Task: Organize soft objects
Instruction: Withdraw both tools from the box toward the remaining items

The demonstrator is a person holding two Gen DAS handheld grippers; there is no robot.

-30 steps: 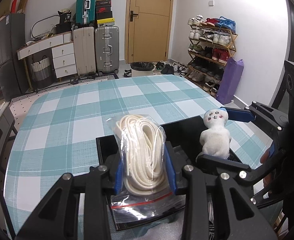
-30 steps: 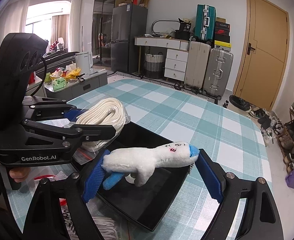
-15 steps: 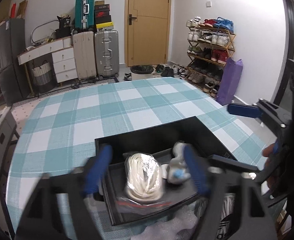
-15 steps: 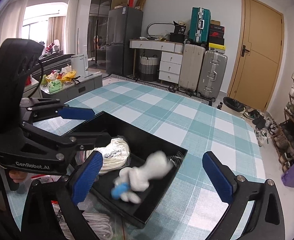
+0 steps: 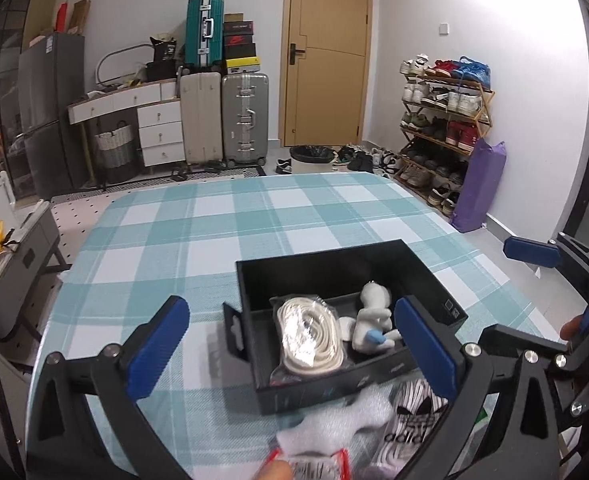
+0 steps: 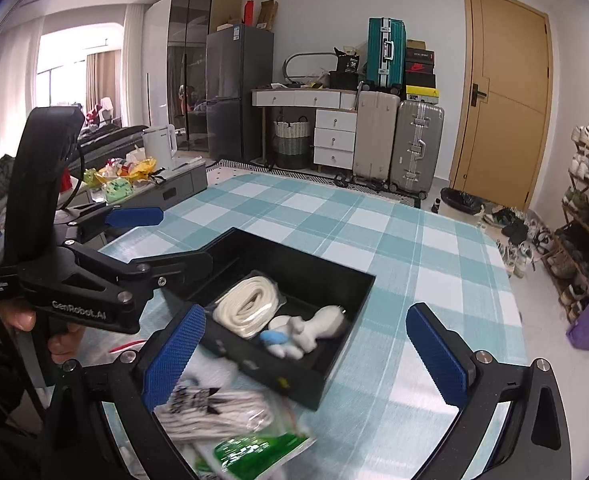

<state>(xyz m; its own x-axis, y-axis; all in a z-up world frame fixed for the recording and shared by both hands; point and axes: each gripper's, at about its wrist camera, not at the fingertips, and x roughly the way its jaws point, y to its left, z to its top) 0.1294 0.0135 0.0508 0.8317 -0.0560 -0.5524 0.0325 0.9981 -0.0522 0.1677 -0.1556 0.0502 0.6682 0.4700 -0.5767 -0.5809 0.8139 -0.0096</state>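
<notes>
A black open box [image 5: 426, 276] [image 6: 358, 292] sits on the checked tablecloth. Inside lie a bagged coil of white rope [image 5: 310, 332] [image 6: 246, 306] and a white plush toy with a blue foot [image 5: 372, 316] [image 6: 314, 330]. My left gripper [image 5: 290, 346] is open and empty, held above and in front of the box. My right gripper [image 6: 306, 354] is open and empty, to the right of the box. The right gripper also shows at the right of the left wrist view [image 5: 534, 252]. The left gripper shows at the left of the right wrist view [image 6: 134, 216].
Near the table's front edge lie striped socks with a black logo [image 5: 410, 416] [image 6: 210, 404], a white foam piece [image 5: 334, 424], a red-edged bag [image 5: 314, 464] and a green packet [image 6: 250, 452]. Suitcases [image 5: 242, 116], a shoe rack [image 5: 442, 120] and a door [image 5: 326, 52] stand behind.
Both grippers opened and dropped the bagged rope and the plush toy into the black box. Both grippers then pulled back and up from the box.
</notes>
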